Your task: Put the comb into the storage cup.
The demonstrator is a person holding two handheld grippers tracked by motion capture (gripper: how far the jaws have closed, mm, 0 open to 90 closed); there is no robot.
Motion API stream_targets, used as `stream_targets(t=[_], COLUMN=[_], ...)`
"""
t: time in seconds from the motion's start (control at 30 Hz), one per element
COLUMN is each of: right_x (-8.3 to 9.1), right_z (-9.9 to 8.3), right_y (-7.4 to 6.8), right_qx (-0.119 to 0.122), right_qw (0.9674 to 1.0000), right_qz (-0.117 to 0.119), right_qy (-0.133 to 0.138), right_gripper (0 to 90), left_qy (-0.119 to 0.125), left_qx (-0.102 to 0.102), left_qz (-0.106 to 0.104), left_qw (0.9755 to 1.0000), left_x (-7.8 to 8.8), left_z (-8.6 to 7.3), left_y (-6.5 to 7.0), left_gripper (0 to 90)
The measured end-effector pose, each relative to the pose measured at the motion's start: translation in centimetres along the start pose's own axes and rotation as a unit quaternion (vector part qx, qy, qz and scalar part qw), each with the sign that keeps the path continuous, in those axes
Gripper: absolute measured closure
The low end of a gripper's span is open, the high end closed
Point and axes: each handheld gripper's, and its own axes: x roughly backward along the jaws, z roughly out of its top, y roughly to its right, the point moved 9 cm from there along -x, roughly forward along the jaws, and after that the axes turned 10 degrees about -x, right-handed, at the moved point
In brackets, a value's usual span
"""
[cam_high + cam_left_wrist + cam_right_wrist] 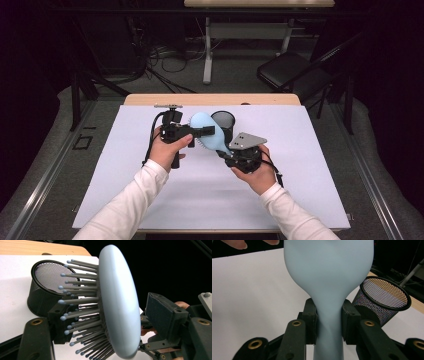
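Hairbrush (328,282) – handle clamped in right hand-held gripper (329,323)

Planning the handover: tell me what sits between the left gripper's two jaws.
The hairbrush head, bristles toward one jaw, smooth back toward the other, as the left gripper view shows. The back jaw stands apart from it.

Pale blue hairbrush (207,136) held aloft, bristles sideways, beside mesh cup (223,122).
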Motion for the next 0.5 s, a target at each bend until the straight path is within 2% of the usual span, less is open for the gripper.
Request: stream_targets(t=[0.17, 0.33, 0.5], right_x=[-0.01, -0.07, -0.1], right_z=[-0.09, -0.18, -0.24], right_y=[-0.02, 0.0, 0.0], right_qx=[-0.001, -0.002, -0.002], right_qw=[1.0, 1.0, 1.0], right_qz=[0.001, 0.001, 0.001], right_qy=[0.001, 0.0, 0.0], right_gripper=[69.4, 69.4, 69.4], left_qy=[0.005, 0.001, 0.0], left_qx=[0.011, 0.009, 0.017], left_qz=[-0.009, -0.008, -0.014], left_qw=[0.9999, 0.9999, 0.9998], left_x=[0.02, -0.08, -0.17], left_z=[0.05, -0.06, -0.14], left_y=[0.1, 0.03, 0.06], left_gripper=[31.1, 31.1, 31.6])
